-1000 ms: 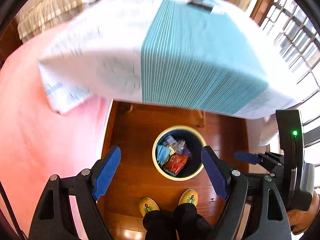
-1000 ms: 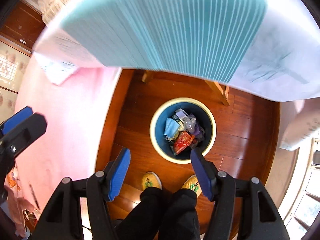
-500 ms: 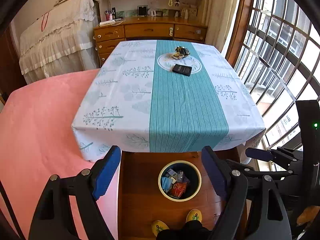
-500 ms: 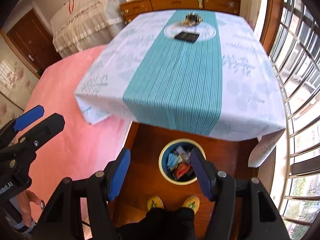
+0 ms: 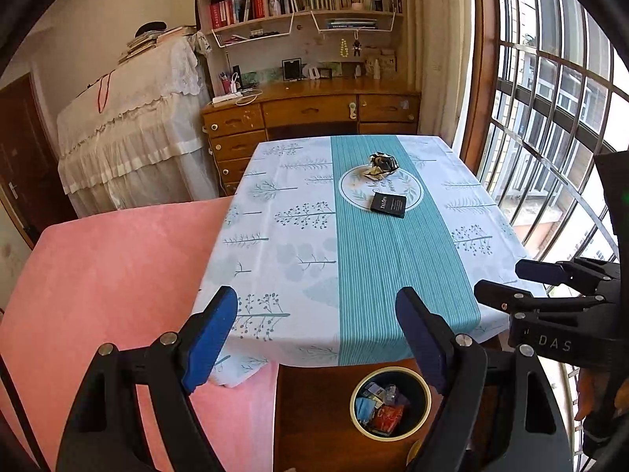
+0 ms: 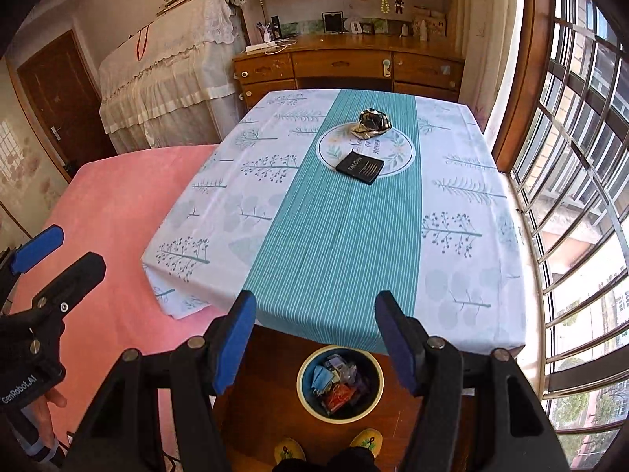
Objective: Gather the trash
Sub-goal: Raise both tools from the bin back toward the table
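A crumpled dark-and-gold wrapper [image 5: 380, 164] [image 6: 373, 121] lies at the far middle of the table, on the teal runner. A flat black packet [image 5: 388, 204] [image 6: 360, 166] lies just in front of it. A round bin [image 5: 390, 402] [image 6: 340, 383] with several pieces of trash stands on the wood floor at the table's near edge. My left gripper [image 5: 316, 330] is open and empty, held above the near edge. My right gripper [image 6: 314, 332] is open and empty, also above the near edge; it shows at the right of the left wrist view [image 5: 511, 283].
The table [image 6: 464, 212] has a white tree-print cloth. A pink bed [image 5: 102, 275] lies to the left. A wooden desk [image 5: 314, 110] with shelves stands behind. A barred window [image 6: 582, 157] runs along the right. The person's feet [image 6: 330, 448] stand by the bin.
Both grippers have risen and tilted up from looking straight down at the bin to looking across the table top. Both stayed open and empty.
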`<state>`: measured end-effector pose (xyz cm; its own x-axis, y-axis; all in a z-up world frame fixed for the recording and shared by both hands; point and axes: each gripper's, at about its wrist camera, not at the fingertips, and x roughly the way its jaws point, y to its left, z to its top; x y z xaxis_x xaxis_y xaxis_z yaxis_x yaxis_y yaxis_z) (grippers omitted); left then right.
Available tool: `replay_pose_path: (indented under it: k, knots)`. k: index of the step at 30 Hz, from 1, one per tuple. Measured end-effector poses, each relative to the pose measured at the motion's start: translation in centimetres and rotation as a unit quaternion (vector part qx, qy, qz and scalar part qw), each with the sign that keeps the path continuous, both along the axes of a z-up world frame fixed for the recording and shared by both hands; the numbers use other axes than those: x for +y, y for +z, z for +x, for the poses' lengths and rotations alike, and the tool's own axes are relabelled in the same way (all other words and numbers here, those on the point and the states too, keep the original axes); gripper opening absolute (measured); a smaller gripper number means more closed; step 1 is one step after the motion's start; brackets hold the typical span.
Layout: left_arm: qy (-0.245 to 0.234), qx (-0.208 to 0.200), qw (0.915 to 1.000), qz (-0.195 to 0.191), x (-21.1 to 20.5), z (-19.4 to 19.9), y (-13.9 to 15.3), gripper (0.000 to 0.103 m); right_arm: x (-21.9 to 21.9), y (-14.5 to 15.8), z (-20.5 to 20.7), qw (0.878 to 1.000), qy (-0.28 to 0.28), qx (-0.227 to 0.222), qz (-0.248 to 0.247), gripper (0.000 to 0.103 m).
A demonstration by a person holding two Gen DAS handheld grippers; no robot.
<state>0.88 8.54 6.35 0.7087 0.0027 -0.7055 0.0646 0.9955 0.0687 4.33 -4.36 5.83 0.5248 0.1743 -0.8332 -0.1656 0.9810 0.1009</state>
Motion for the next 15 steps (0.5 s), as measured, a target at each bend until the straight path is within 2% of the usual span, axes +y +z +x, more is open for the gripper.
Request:
replay_pose_path:
  k: [4,6,10,15]
  knots:
    - [0.020,0.011,0.9997,-0.009,0.7,1.9,-1.1,0.081,0.0,-0.3,3.1,1.000,0.011,-0.007,-0.005,0.065]
    - [0.034,0.017,0.9993,-0.006,0.9,3.1,-2.1,0.081,-0.1,-0.8,4.6,1.000,0.018,-0.009,-0.004,0.070]
    - [0.056,0.039,0.9976,-0.002,0.6,6.5,-4.1,0.081,-0.6,-2.0,8.6,0.999,0.049,-0.005,0.000,0.070]
    - [0.105,0.064,0.9921,-0.024,-1.0,12.0,-6.0,0.081,-1.9,-4.2,14.1,0.995,0.101,0.013,0.000,0.070]
